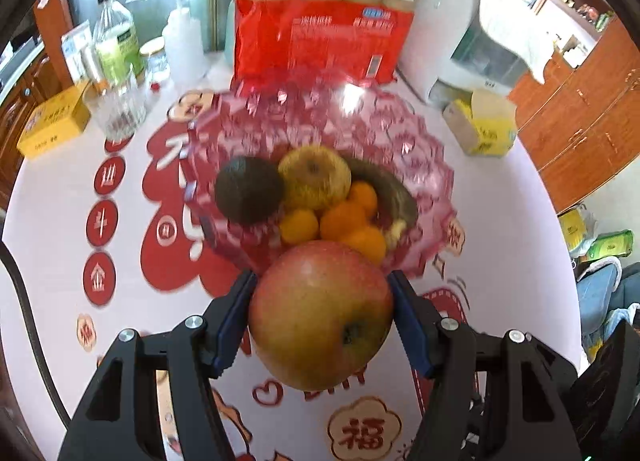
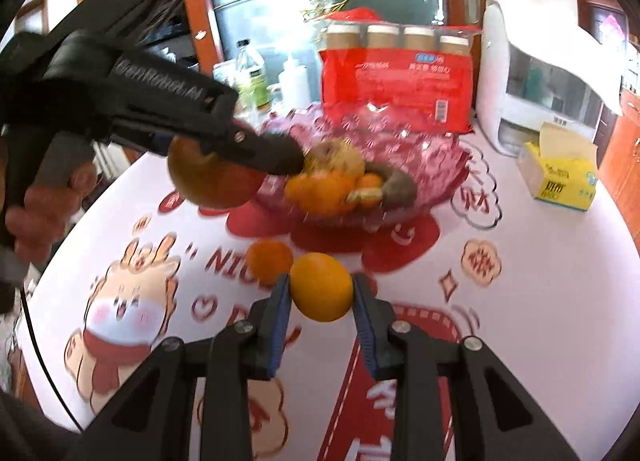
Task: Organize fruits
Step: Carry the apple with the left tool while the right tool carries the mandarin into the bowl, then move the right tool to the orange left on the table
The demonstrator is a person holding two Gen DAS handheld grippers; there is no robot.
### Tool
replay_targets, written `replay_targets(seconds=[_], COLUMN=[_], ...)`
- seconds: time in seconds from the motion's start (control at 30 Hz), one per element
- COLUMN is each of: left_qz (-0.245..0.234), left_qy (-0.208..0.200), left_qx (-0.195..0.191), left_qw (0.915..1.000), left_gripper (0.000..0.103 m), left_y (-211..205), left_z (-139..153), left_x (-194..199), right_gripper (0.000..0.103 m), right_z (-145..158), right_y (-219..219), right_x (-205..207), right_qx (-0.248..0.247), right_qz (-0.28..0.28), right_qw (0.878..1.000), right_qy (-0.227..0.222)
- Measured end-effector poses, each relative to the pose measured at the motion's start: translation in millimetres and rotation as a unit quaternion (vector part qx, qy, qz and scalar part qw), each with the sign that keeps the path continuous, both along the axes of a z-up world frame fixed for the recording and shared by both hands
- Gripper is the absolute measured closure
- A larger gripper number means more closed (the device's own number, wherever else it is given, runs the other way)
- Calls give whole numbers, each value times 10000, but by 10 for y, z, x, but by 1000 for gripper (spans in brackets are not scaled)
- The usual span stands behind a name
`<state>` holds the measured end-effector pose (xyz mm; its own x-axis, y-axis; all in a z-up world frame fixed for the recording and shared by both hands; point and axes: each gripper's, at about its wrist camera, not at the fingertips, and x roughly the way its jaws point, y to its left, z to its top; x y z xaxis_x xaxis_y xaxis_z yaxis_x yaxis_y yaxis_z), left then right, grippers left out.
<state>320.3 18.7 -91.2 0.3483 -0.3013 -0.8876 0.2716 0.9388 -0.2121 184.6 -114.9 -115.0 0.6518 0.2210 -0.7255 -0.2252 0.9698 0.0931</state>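
Apple (image 1: 320,317) sits clamped in your left claw (image 1: 322,317), bowl (image 1: 424,165) just ahead. Your right claw (image 2: 321,287) pinches an orange (image 2: 321,287).

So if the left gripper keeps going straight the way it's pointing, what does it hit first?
Probably the pink glass bowl: its near rim and the small oranges inside lie just past the apple held by the left gripper. Depth is uncertain.
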Motion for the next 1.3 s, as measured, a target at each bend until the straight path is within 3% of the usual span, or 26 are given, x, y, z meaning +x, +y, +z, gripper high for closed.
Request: replay_targets(seconds=[0.23, 0.53, 0.77, 0.87, 0.97, 1.3], left_qz=[-181, -538, -551, -464, -404, -42], left_qy=[-182, -361, -312, -378, -495, -640], left_qx=[-163, -166, -171, -257, -256, -117], left_qw=[9995, 9978, 9978, 9979, 9976, 9979], left_gripper=[38, 38, 38, 30, 26, 18], left_y=[-18, -73, -98, -81, -40, 310], left_z=[-132, -256, -334, -289, -204, 88], left_x=[162, 243, 325, 332, 317, 57], right_gripper=[72, 72, 71, 68, 52, 50], right_z=[69, -46, -114, -135, -130, 15], right_y=[-7, -95, -181, -191, -203, -187], right_x=[399, 754, 851, 868, 867, 669], right_qx=[-193, -289, -249, -239, -111, 230], right_qz=[-325, -800, -983, -1004, -1084, -1268], right_qw=[9991, 9964, 9948, 9946, 9940, 9915], right_qy=[-211, -31, 19, 78, 122, 185])
